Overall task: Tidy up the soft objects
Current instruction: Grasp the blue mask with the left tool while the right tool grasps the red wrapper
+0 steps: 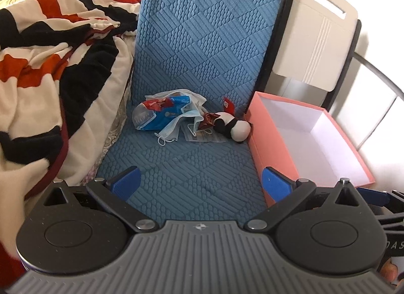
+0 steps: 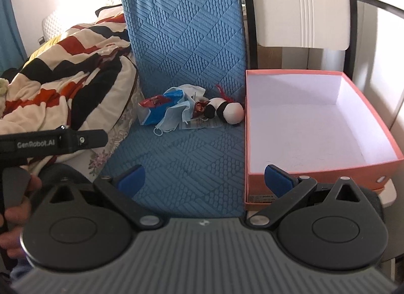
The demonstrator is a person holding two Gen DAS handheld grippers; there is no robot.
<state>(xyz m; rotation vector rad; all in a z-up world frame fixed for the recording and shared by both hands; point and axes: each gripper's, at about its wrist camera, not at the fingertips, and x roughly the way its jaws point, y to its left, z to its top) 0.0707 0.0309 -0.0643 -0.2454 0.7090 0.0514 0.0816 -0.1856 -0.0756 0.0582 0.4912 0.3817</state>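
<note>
Both grippers hover low over a blue quilted mat [image 1: 192, 66], each with its 2 blue-padded fingers spread wide and holding nothing: the left gripper [image 1: 202, 184] and the right gripper [image 2: 205, 179]. In the left wrist view, a small heap of soft things lies at 12 o'clock from the fingers, well apart from them: a crumpled blue and red plastic bag [image 1: 156, 114], a pale blue face mask [image 1: 174, 127] partly over it, and a black and white plush toy [image 1: 233, 126] at the heap's 3 o'clock end, touching or just beside the wall of an open pink box [image 1: 255, 132]. The box sits along the mat's 3 o'clock edge, its white inside bare. A red, black and cream blanket [image 1: 50, 66] is bunched at 9 o'clock.
</note>
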